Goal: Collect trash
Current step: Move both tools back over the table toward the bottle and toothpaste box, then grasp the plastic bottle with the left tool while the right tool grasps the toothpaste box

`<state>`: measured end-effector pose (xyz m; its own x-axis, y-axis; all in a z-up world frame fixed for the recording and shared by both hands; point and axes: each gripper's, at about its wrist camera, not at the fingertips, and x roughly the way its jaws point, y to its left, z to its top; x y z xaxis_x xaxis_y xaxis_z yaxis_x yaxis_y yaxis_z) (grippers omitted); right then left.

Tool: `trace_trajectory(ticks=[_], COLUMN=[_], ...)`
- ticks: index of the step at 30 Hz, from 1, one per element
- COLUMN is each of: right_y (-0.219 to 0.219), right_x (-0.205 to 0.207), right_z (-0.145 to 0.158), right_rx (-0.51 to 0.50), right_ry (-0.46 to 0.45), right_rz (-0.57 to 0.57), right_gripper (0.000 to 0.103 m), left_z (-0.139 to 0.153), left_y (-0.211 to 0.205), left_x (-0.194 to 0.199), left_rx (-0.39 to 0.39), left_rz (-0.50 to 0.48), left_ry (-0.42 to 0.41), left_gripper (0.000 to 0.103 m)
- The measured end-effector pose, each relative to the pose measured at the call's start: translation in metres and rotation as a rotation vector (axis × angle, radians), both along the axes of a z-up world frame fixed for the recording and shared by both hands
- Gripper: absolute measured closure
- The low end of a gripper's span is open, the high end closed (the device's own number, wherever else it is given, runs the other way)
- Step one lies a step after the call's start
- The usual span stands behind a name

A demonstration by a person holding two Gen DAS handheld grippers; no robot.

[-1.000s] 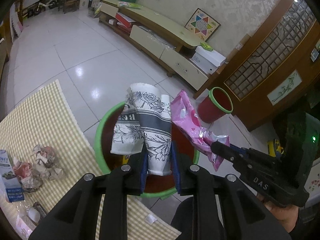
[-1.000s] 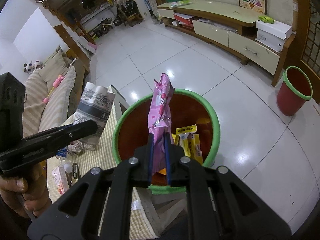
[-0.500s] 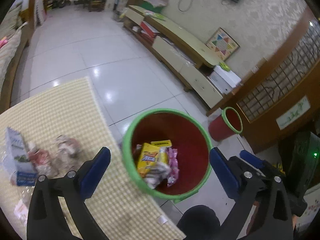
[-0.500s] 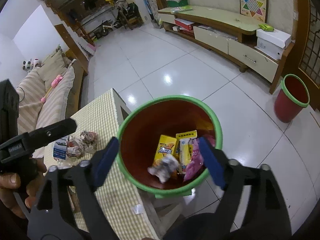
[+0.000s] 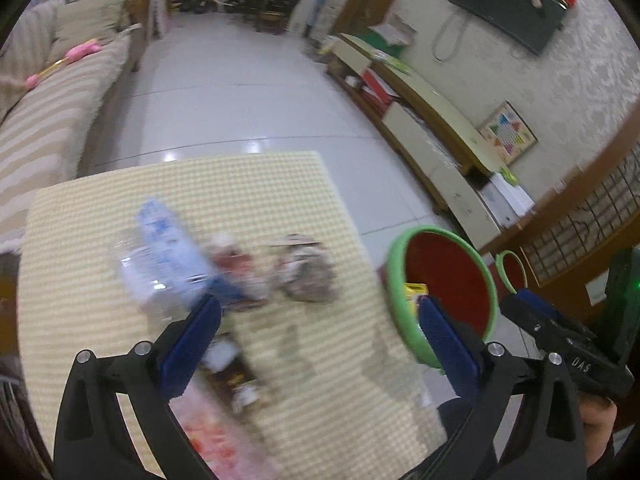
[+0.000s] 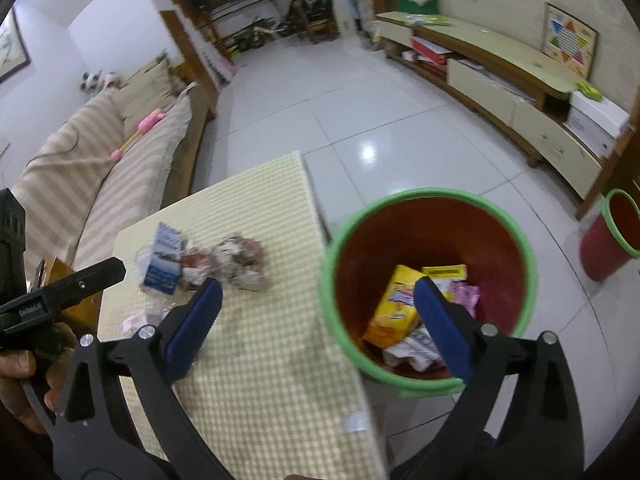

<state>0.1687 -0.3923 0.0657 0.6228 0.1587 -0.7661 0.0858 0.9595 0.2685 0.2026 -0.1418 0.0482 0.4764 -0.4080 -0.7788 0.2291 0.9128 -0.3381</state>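
My left gripper (image 5: 318, 312) stands open and empty above the yellow checked table (image 5: 320, 380). Blurred trash lies ahead of it: a blue-and-white carton (image 5: 160, 236) and crumpled paper balls (image 5: 308, 272). My right gripper (image 6: 318, 288) is opening, with nothing between its jaws, over the gap between the table's edge and the red bin's green rim (image 6: 432, 192). Inside the bin lie yellow packets (image 6: 396, 308), a pink wrapper (image 6: 466, 296) and the flower-printed paper cups (image 6: 416, 348). The carton (image 6: 164, 260) and paper balls (image 6: 240, 260) also show in the right wrist view.
A smaller red bin (image 6: 612, 236) stands on the white tiled floor at the right. A striped sofa (image 6: 100, 152) runs along the table's left side and a low TV cabinet (image 6: 500, 80) along the far wall. More blurred wrappers (image 5: 224, 432) lie near the table's front.
Both grippers opened: the paper cups and the pink wrapper fell into the bin. Both hands then swung left, away from the bin and towards the table.
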Motion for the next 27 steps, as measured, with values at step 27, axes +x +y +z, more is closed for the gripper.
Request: trace_trajectory(ticks=[27], right_y=[0.199], right_x=[0.074], right_z=[-0.034], right_rx=[-0.171], right_ry=[0.015], right_rz=[0.421], right_gripper=[0.008], left_z=[-0.063], left_y=[0.168], left_x=[0.003], left_rx=[-0.13], left_rz=[0.345], left_ry=[0.16], left_gripper=[0.008])
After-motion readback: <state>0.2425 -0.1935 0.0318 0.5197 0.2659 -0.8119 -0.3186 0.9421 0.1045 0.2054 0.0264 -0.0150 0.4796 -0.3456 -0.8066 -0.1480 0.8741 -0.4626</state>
